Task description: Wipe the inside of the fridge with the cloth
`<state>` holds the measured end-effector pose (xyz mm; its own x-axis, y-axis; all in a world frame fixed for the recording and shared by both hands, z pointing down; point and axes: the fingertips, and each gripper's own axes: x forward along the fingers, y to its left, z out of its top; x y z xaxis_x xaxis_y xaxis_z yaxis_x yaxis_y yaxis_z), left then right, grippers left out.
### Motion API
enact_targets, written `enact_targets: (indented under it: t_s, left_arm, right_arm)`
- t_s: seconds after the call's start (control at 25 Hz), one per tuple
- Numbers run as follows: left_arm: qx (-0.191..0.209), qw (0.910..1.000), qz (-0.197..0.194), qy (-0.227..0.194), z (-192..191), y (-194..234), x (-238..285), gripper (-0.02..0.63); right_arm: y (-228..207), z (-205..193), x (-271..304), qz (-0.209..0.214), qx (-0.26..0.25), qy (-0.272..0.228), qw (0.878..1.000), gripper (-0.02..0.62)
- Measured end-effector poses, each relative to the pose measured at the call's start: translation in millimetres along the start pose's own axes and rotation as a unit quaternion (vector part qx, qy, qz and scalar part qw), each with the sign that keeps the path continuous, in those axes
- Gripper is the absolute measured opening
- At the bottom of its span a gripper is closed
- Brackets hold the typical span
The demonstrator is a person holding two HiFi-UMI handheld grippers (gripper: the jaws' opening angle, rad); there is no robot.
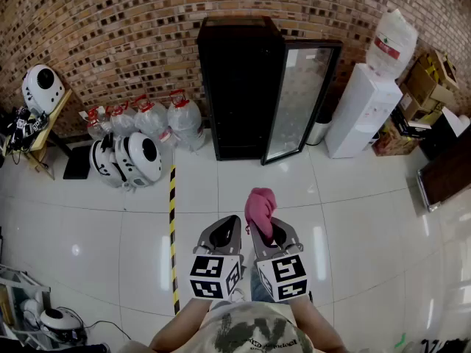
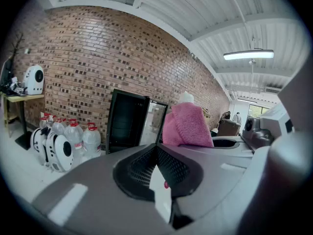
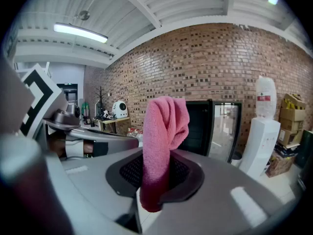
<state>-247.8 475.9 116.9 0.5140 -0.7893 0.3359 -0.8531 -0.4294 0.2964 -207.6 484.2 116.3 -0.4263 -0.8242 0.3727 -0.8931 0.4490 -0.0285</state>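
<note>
I reckon the cloth (image 3: pixel 164 131) could pull free once I drag it along a fridge (image 1: pixel 239 87) wall, since my right tongs (image 3: pixel 159 166) pinch only its lower end and the rest flops loose above. I might also knock the open glass door (image 1: pixel 298 101) going in. Right tongs are clamped on the cloth; left tongs (image 2: pixel 156 150) are closed on nothing. The fridge stands well ahead of me
</note>
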Motion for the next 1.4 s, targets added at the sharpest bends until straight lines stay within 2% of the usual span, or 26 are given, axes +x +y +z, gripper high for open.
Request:
enact_targets:
  t_s: [0.2,0.64,0.84,1.16,1.4]
  left_arm:
    - [0.006,1.0000,0.003,0.003,14.5,8.2,47.1,0.011]
    - [0.020,0.9991,0.039,-0.001,83.2,18.2,168.6,0.012]
    - [0.024,0.9986,0.048,-0.001,101.0,25.3,207.9,0.012]
    - [0.016,0.9982,0.057,-0.001,122.4,56.5,260.5,0.012]
    - [0.010,0.9989,0.045,-0.007,140.6,104.1,311.5,0.011]
  right_arm:
    - [-36.3,7.9,34.8,0.002,0.006,-0.007,1.000,0.061]
    - [-131.3,59.6,113.6,0.043,0.009,-0.026,0.999,0.061]
    - [-168.1,67.8,143.7,0.050,0.014,-0.026,0.998,0.061]
    - [-198.5,81.0,200.0,0.061,0.009,-0.020,0.998,0.061]
    - [-206.8,93.4,271.0,0.059,0.000,-0.011,0.998,0.061]
